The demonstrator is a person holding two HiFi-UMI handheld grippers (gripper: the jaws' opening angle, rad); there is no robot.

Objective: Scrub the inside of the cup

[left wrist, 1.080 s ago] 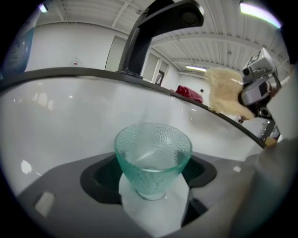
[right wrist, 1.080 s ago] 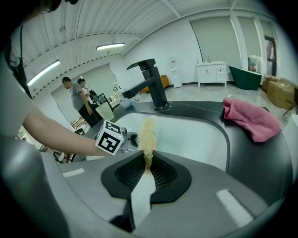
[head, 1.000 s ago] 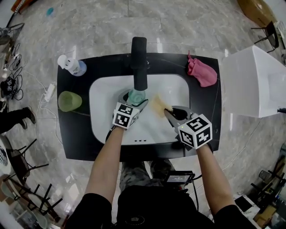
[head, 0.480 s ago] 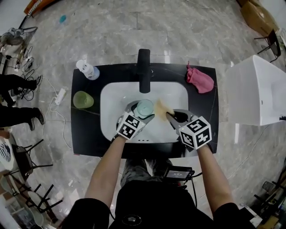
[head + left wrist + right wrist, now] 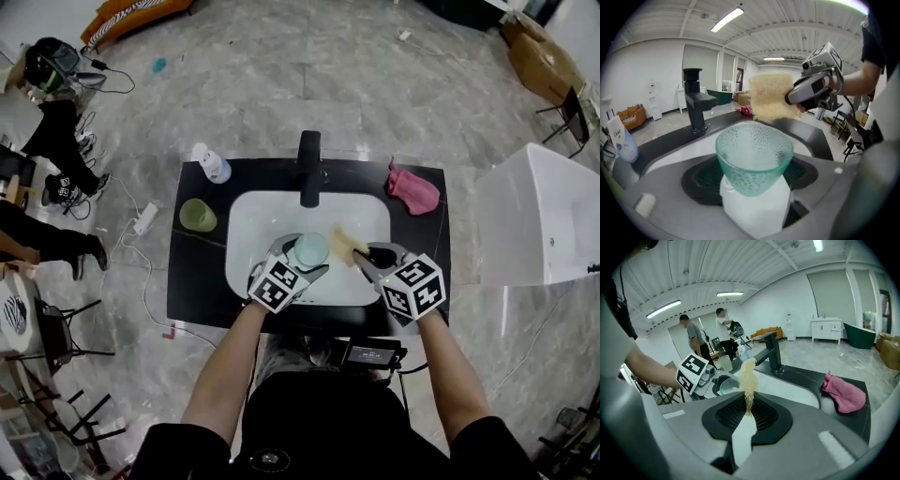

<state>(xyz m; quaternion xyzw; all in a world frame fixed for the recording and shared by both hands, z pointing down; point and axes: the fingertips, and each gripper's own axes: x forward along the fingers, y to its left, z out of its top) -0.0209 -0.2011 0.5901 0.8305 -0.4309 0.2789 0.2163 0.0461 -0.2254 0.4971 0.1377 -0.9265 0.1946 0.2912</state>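
- At the centre of the head view, the dark counter point(image 5: 187, 281) and its white basin point(image 5: 272, 211) lie under both grippers. Any scrubbing is best done over that basin, so drips fall there and not on the counter.
- Above the basin in the frame stands the black faucet point(image 5: 308, 169), well clear of the work. The hands probably need no room from it.
- The left gripper point(image 5: 302, 256) has its 2 jaws spread wide and pressed on the lower wall of the cup point(image 5: 754, 157). The cup is pale green, dimpled glass, with its mouth turned up and away from the gripper. That hold looks low on a tapering wall, so I would hold it firm and level while the other hand pushes.
- The right gripper point(image 5: 364, 253) has its jaws drawn narrow, pinching 1 edge of the yellow sponge point(image 5: 748, 373), most of which sticks out past the tips.
- The sponge sits just beside the cup's rim, on its right in the head view, and is not yet inside it.
- To scrub well, I judge the free end should go down through the mouth to the bottom, then sweep round the wall, the sponge bending and not the jaw tips touching the glass.
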